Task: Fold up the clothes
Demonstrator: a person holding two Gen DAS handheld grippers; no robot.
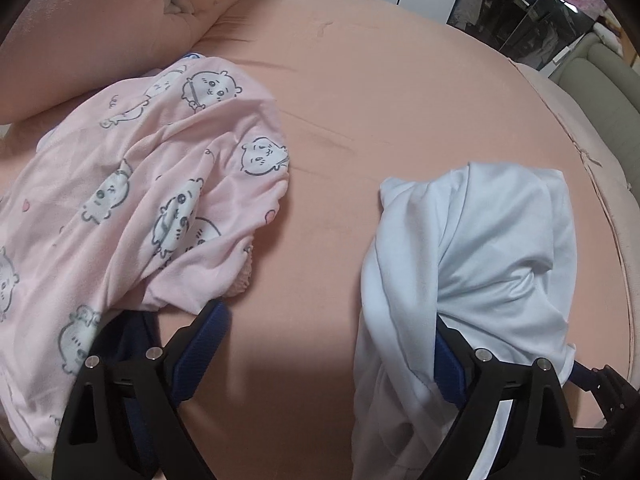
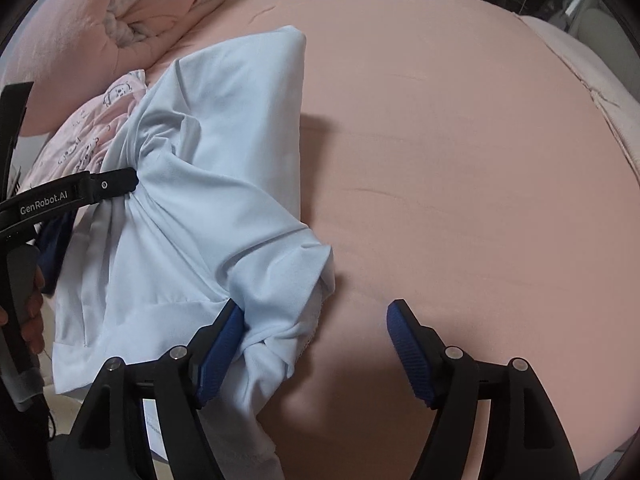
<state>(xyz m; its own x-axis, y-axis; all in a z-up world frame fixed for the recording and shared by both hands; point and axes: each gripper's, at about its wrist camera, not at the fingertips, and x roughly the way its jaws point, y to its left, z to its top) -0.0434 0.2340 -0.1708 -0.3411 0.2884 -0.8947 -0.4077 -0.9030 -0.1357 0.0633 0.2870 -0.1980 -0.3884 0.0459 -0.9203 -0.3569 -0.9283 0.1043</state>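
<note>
A pale blue garment [image 1: 492, 240] lies crumpled on the pink bed sheet [image 1: 360, 100]. My left gripper [image 1: 328, 326] stands wide open over the sheet; the garment drapes over its right finger [image 1: 448, 360], with nothing pressed between the pads. In the right wrist view the same garment [image 2: 208, 168] spreads to the left. My right gripper [image 2: 314, 318] is open, a bunched fold of the cloth resting against its left pad [image 2: 222, 352], the right pad [image 2: 408, 344] bare. One finger of the left gripper [image 2: 116, 182] touches the garment's gathered middle.
A pink garment with cartoon prints [image 1: 132, 200] lies heaped at the left. Pink pillows and bedding [image 1: 100, 32] are piled at the far left corner. The bed's edge [image 1: 592, 184] curves along the right, with furniture beyond. A hand [image 2: 34, 312] holds the left gripper's handle.
</note>
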